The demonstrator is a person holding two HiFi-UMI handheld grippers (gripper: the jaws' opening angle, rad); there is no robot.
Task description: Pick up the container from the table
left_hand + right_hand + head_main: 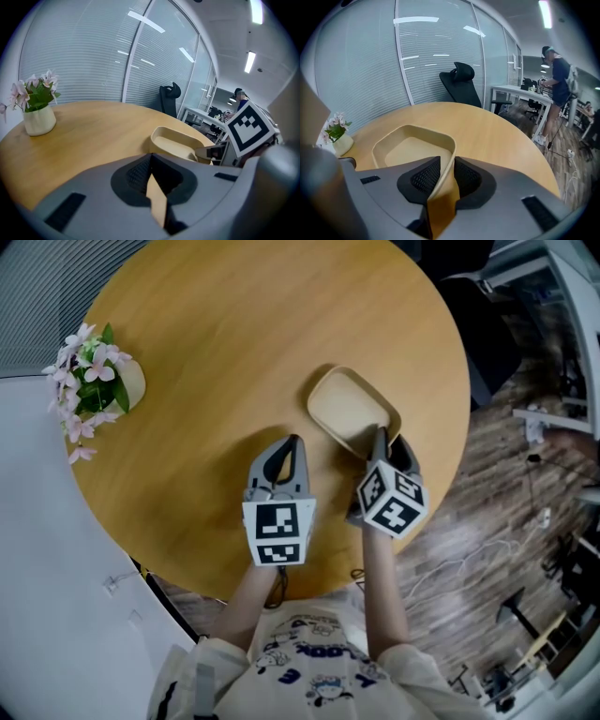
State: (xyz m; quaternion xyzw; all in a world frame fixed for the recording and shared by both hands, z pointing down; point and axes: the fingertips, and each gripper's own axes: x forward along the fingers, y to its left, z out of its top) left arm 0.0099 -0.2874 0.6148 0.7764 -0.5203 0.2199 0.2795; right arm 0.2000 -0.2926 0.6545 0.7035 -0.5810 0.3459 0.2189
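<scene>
A shallow beige container [349,407] lies on the round wooden table [234,324], towards its right edge. My right gripper [379,434] comes in from the near side and is shut on the container's near rim. In the right gripper view the thin container wall [451,157] stands pinched between the two ribbed pads, with the right gripper [449,165] over the tabletop. My left gripper [294,440] sits just left of the container, shut, with nothing in it. In the left gripper view its tips meet [150,158], and the container [176,140] lies ahead to the right.
A small white pot of pink flowers [98,381] stands near the table's far left edge. The table edge runs close behind both grippers. A black office chair [461,84] stands beyond the table, and a person [555,79] stands by desks at the right. Cables [469,559] lie on the floor.
</scene>
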